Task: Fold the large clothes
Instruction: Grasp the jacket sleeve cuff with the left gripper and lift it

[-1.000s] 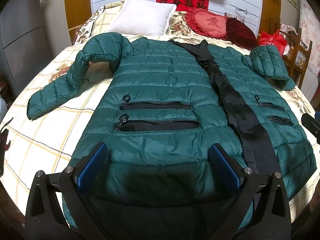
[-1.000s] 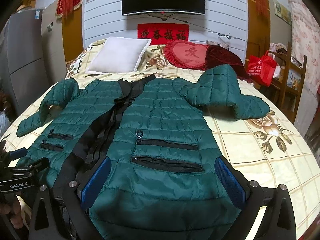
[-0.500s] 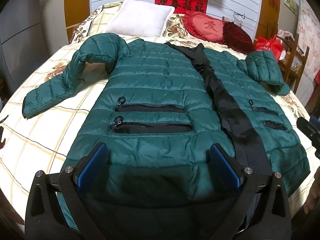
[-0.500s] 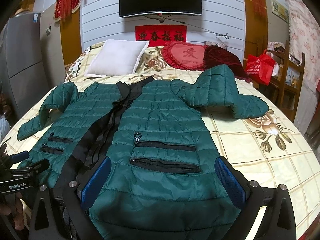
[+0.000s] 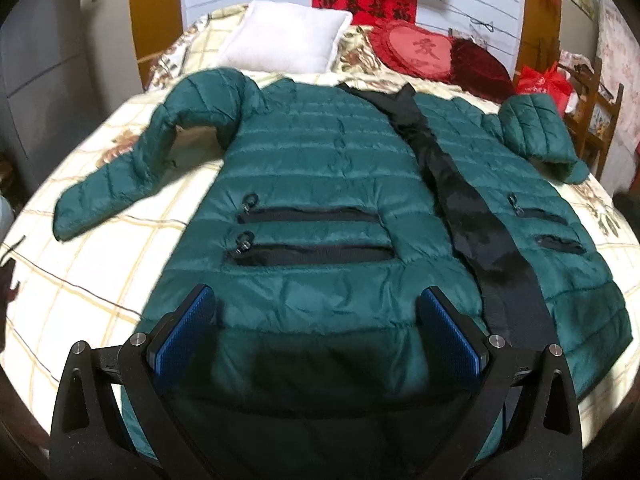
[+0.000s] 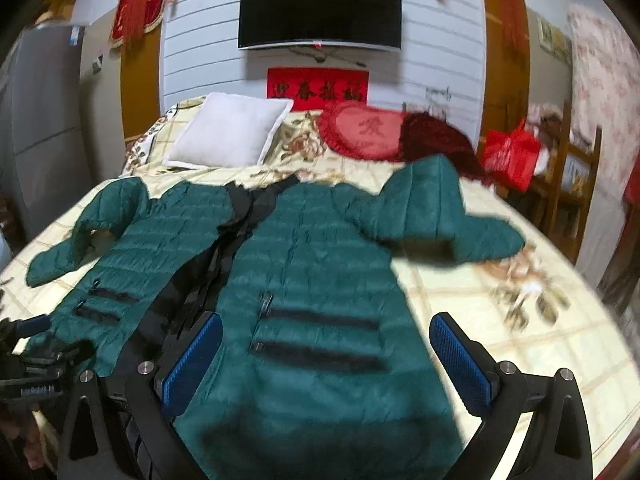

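Observation:
A dark green quilted jacket (image 5: 320, 168) lies face up and spread out on the bed, its black lining (image 5: 460, 200) showing along the open front. Both sleeves are bent; the left one (image 5: 132, 176) points down toward the bed's left edge. My left gripper (image 5: 318, 326) hovers open above the jacket's lower hem, nothing between its blue pads. From the right wrist view the same jacket (image 6: 320, 264) fills the middle. My right gripper (image 6: 324, 354) is open over the hem's right half. The left gripper (image 6: 32, 356) shows at the far left edge there.
The bed (image 5: 80, 272) has a cream checked cover with flowers. A white pillow (image 5: 284, 36) and red cushions (image 5: 424, 52) lie at its head. A wooden chair with a red bag (image 6: 512, 152) stands at the right. A grey cabinet (image 6: 40, 120) stands left, a television (image 6: 320, 10) on the wall.
Both grippers have lifted and tilted slightly upward; the right wrist view now shows more of the wall and television. The jacket has not moved.

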